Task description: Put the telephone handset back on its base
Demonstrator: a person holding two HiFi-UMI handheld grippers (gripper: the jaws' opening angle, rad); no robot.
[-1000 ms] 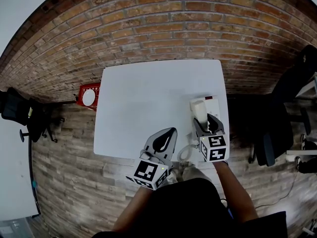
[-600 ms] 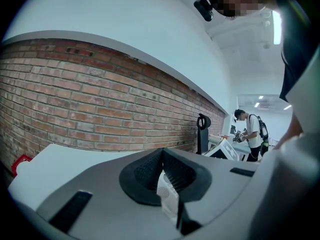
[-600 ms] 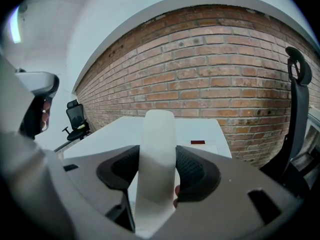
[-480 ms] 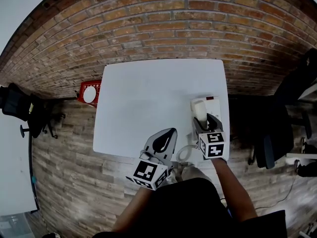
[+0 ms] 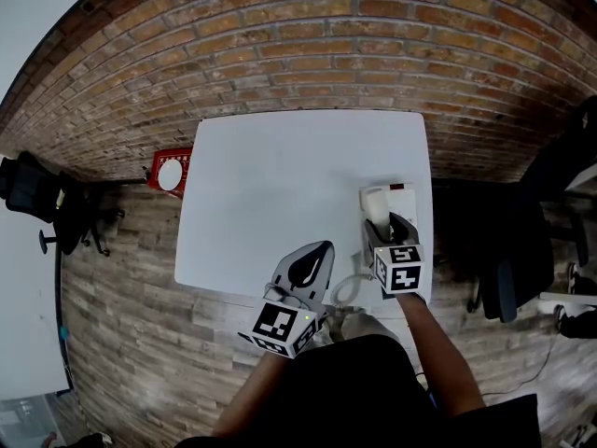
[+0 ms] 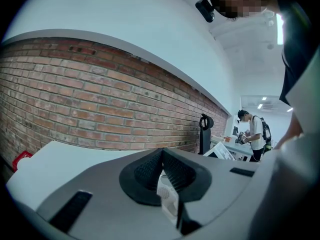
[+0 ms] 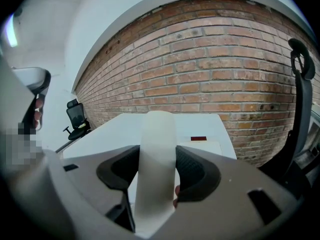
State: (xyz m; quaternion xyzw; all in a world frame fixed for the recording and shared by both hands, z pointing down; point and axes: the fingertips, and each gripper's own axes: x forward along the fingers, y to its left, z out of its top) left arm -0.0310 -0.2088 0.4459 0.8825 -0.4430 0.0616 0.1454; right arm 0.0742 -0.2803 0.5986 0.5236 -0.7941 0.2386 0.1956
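Right hand-held gripper (image 5: 389,229) clamped on handset (image 5: 375,203), seemingly just above base (image 5: 402,193); left hand-held gripper (image 5: 309,267) jaws together.

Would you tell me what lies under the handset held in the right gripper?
The telephone base lies beneath the handset; its white top and red label show beyond it. The part directly below is covered by handset and right gripper.

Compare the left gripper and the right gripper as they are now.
The right gripper is clamped on the handset; the left gripper has its jaws together on nothing. The right gripper is by the phone base on the right side of the table; the left gripper hangs at the table's near edge, away from the phone. The left gripper angles to the right; the right gripper points straight ahead. Both carry a marker cube.
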